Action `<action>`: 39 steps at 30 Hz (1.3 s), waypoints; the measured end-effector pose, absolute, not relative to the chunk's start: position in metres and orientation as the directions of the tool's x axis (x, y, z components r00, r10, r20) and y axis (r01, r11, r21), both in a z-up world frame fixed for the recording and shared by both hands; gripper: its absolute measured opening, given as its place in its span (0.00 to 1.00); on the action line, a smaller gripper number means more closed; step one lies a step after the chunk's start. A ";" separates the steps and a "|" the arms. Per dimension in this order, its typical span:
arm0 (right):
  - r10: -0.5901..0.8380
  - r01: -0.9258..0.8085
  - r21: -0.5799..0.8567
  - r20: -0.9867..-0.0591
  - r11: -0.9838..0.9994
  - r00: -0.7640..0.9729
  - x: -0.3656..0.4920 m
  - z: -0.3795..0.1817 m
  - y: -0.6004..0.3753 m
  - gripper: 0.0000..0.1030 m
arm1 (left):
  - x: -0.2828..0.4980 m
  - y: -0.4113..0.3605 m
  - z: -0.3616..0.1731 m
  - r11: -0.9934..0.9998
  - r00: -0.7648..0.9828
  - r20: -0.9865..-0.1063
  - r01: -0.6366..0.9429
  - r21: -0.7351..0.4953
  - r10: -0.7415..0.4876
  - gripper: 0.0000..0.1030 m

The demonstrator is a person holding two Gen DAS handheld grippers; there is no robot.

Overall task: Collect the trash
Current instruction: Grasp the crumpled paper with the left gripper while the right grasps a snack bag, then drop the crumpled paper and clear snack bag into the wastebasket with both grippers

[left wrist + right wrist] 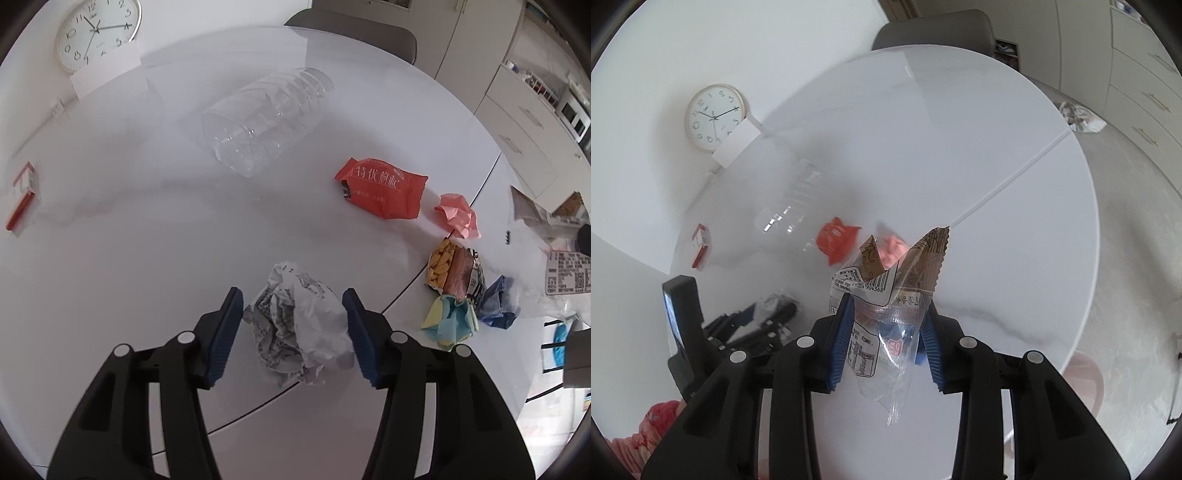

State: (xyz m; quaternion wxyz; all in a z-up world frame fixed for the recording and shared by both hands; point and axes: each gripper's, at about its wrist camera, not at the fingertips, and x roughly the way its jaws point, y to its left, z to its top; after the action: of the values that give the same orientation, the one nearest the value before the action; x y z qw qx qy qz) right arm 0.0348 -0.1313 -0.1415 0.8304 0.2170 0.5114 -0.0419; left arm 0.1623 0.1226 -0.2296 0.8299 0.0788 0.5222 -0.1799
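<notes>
A crumpled white printed paper (306, 332) lies on the white round table (147, 240), and my left gripper (292, 295) is shut on it, a blue pad against each side. My right gripper (889, 300) is shut on a clear plastic wrapper (886, 332) with a brown torn top, held above the table (960, 147). More trash lies on the table: a clear plastic bottle (266, 118) on its side, a red snack wrapper (384, 188), a pink paper ball (458, 216), a snack packet (456, 271), a yellow-blue paper wad (450, 321) and a blue wad (498, 302).
A red-and-white box (24, 195) sits at the table's left edge, a clock (98, 31) leans at the back. A grey chair (351, 33) stands behind the table. A clear plastic bag (546, 258) hangs off to the right. A pink stool (1086, 380) stands below the table's edge.
</notes>
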 end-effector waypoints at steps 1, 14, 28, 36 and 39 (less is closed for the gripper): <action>0.151 0.298 0.320 -0.867 0.899 0.476 0.030 -0.141 -0.135 0.36 | 0.160 0.121 -0.227 0.919 0.388 -0.897 0.391 -0.046 -0.210 0.50; 0.036 0.428 0.279 -0.869 0.860 0.494 -0.079 -0.123 -0.197 0.35 | 0.110 0.101 -0.165 0.878 0.388 -0.869 0.468 -0.102 -0.308 0.39; -0.024 0.544 0.169 -0.944 0.822 0.330 -0.157 -0.207 -0.251 0.36 | 0.050 0.023 -0.138 0.775 0.295 -0.866 0.614 -0.151 -0.403 0.38; 0.010 0.584 0.128 -0.980 0.801 0.201 -0.176 -0.272 -0.270 0.72 | 0.004 -0.047 -0.143 0.655 0.209 -0.879 0.742 -0.143 -0.428 0.38; -0.002 0.592 0.122 -0.979 0.797 0.204 -0.184 -0.270 -0.275 0.80 | -0.011 -0.068 -0.148 0.619 0.175 -0.888 0.772 -0.144 -0.425 0.38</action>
State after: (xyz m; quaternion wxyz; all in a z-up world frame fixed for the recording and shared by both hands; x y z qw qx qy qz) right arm -0.1843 -0.2752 -0.2703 0.7357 0.2468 0.5976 -0.2018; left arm -0.0106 -0.0676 -0.1481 0.7467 0.1727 0.5019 -0.4008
